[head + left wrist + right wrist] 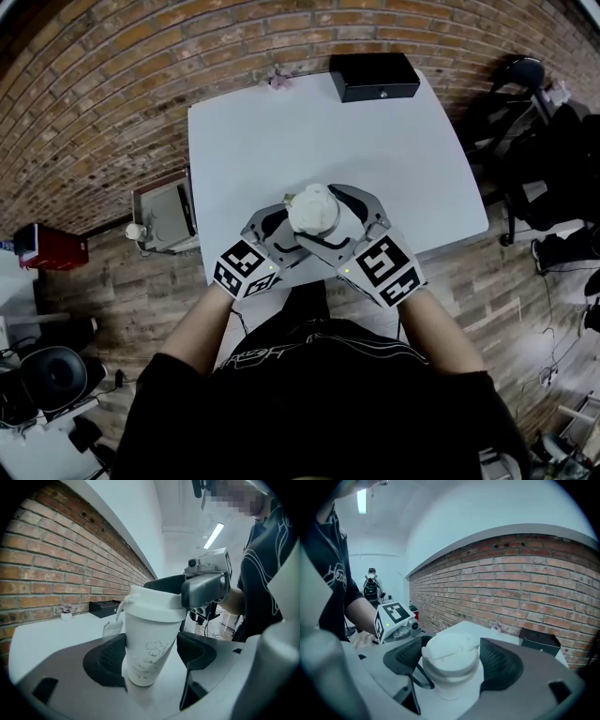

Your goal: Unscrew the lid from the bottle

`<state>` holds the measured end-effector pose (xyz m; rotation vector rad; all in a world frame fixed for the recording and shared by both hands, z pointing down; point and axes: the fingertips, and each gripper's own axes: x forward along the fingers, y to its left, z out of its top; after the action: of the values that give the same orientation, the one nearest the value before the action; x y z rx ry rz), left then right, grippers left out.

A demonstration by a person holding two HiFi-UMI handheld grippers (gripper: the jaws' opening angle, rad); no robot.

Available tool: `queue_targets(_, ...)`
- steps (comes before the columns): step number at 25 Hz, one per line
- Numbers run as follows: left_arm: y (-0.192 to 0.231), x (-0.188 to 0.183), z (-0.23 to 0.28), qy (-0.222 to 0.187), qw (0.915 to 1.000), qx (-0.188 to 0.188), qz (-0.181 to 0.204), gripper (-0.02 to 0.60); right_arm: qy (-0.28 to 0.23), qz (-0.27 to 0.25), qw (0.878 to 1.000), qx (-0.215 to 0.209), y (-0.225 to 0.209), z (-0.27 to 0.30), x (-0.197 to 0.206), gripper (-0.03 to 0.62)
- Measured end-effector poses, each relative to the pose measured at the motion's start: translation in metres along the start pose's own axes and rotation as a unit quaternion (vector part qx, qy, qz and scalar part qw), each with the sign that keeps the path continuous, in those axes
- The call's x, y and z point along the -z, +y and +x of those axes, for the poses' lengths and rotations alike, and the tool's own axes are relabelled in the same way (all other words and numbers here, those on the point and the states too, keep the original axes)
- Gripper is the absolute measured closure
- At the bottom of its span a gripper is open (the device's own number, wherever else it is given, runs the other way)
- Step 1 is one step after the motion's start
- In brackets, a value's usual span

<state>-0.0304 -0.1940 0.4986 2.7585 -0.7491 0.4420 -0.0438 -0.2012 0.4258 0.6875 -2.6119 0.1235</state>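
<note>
Nearest the head camera, at 6 o'clock: the person's black shirt (309, 403), with both forearms running up toward 12. The left marker cube (246, 267) sits at about 7 o'clock of the bottle, the right marker cube (386, 269) at about 5. The bottle (146, 634) is white with a faint flower drawing on its side. It is at the near edge of the white table (281, 141), roughly centre of the head view, with its base apparently on the tabletop. The left gripper (151, 656) has its jaws on either side of the bottle's body below the lid. Both dark pads (108, 658) press the wall, so I record a clamp on the bottle. The lid (312, 208) is white with a thin carry loop hanging at its 9 o'clock side in the left gripper view, and it is seated on the bottle. The right gripper (449, 660) comes in from 4 o'clock in the head view and brackets the lid. In its own view both ribbed pads (499, 660) lie against the lid's rim with no gap that I can make out. The two grippers sit close together, the right above the left. At the table's far edge, a black box (374, 76) at 1 o'clock and a small potted plant (278, 78) at 12. The brick wall (141, 75) runs behind them.
</note>
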Motion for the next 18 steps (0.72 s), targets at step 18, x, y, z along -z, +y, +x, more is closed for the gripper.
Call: queue_targets(18, -0.003, 0.001, 0.000, 0.007, 1.0000, 0.003, -0.003, 0.224, 0.018, -0.112, 0.971, -0.209, 0.008, -0.003, 0.005, 0.232)
